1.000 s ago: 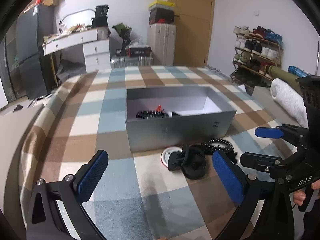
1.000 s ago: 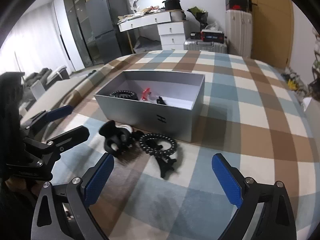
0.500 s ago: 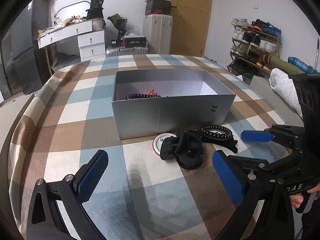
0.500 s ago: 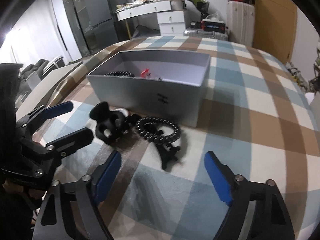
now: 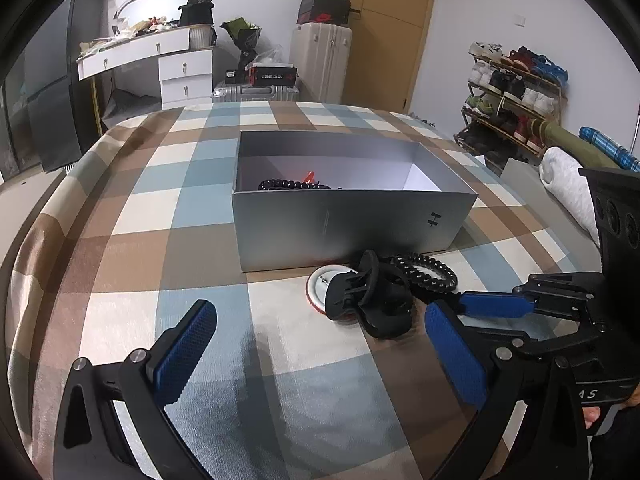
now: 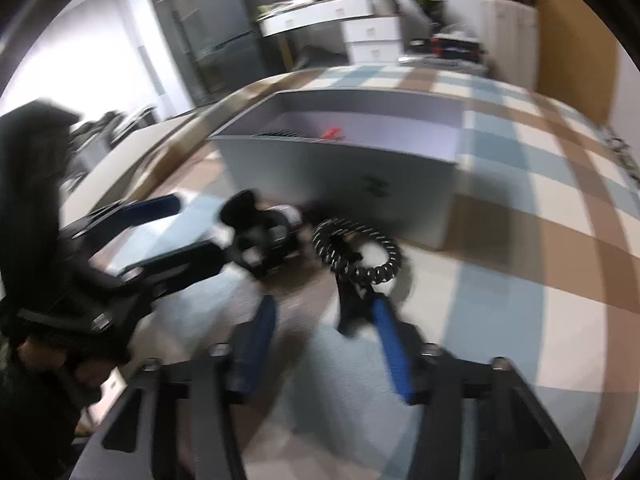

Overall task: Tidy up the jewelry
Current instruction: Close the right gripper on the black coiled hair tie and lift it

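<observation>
A grey open box stands on the checked cloth and holds a black coiled band and a small red piece. In front of it lie a black claw clip on a red-rimmed white disc, a black spiral hair tie and a small black clip. My left gripper is open and empty just before the claw clip. My right gripper is open but narrowed, low over the small black clip, whose end lies beside its right pad. The right wrist view is blurred.
The checked cloth covers a bed or table that falls away at the left and near edges. A shoe rack, suitcases and a white desk stand far behind. The box wall rises close behind the hair tie.
My right gripper has dropped forward toward the small black clip and its jaws have narrowed. My left gripper has moved closer to the box and the claw clip, still open.
</observation>
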{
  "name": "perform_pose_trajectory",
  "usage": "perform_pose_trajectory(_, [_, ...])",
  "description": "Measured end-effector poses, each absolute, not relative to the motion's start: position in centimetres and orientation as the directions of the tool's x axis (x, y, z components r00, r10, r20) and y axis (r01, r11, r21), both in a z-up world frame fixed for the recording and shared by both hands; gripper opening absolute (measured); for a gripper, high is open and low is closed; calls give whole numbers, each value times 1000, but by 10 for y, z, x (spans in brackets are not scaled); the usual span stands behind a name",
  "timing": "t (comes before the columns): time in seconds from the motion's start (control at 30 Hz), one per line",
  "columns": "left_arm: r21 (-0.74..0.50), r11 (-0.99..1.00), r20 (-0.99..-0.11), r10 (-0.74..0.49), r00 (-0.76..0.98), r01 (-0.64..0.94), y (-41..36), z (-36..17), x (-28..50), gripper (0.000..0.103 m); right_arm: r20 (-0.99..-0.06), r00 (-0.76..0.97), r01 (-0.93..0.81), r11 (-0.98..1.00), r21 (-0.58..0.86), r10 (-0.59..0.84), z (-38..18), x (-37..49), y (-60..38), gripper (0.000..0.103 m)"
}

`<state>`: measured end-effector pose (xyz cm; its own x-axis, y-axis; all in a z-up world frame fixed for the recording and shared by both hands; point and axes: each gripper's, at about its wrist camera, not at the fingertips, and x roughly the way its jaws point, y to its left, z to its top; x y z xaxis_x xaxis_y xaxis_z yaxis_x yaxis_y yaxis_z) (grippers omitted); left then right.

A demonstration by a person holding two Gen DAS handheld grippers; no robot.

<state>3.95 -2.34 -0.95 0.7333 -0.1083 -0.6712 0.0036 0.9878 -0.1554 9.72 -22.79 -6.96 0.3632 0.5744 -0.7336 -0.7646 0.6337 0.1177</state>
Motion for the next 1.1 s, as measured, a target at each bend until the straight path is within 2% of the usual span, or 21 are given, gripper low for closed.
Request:
perform_pose_trajectory(0.33, [-158, 987, -674, -115, 730, 10, -25, -9, 40, 101, -733, 427, -745, 665, 47, 529, -72, 93, -220, 36])
perform_pose_trajectory(0.37, [-158, 987, -674, -115, 729, 10, -25, -9, 40, 101, -735, 446, -744, 668, 14, 511, -72, 91, -217, 34])
perform_pose_trajectory(0.47, [-159, 987, -674, -115, 729, 9, -25, -9, 40, 101, -733, 505, -724, 686, -72, 456, -74, 88, -212, 19])
perform_pose_trajectory(0.53, [-159, 987, -674, -116, 730, 11, -25, -9, 40, 102, -734, 493, -726, 686, -50, 468, -73, 90, -214, 18])
perform_pose_trajectory(0.63, [-160, 987, -674, -117, 730, 10, -24, -9, 40, 102, -746, 463, -735, 677, -21, 479, -70, 91, -220, 18])
perform_pose_trajectory(0.87, [-165, 986, -676, -122, 726, 12, -24, -10, 40, 102, -821, 449, -755, 641, -138, 352, -66, 92, -250, 18])
perform_pose_trajectory(1.0, [-163, 987, -677, -122, 726, 14, -24, -10, 40, 102, -821, 405, -770, 634, -70, 401, -63, 96, -265, 19])
perform_pose_trajectory(1.07, [-160, 987, -677, -120, 726, 14, -24, -10, 40, 102, -818, 405, -758, 650, -50, 409, -63, 100, -265, 23])
perform_pose_trajectory(1.1, [-160, 987, -677, -120, 726, 14, -24, -10, 40, 102, -816, 410, -750, 660, -47, 408, -64, 102, -264, 29])
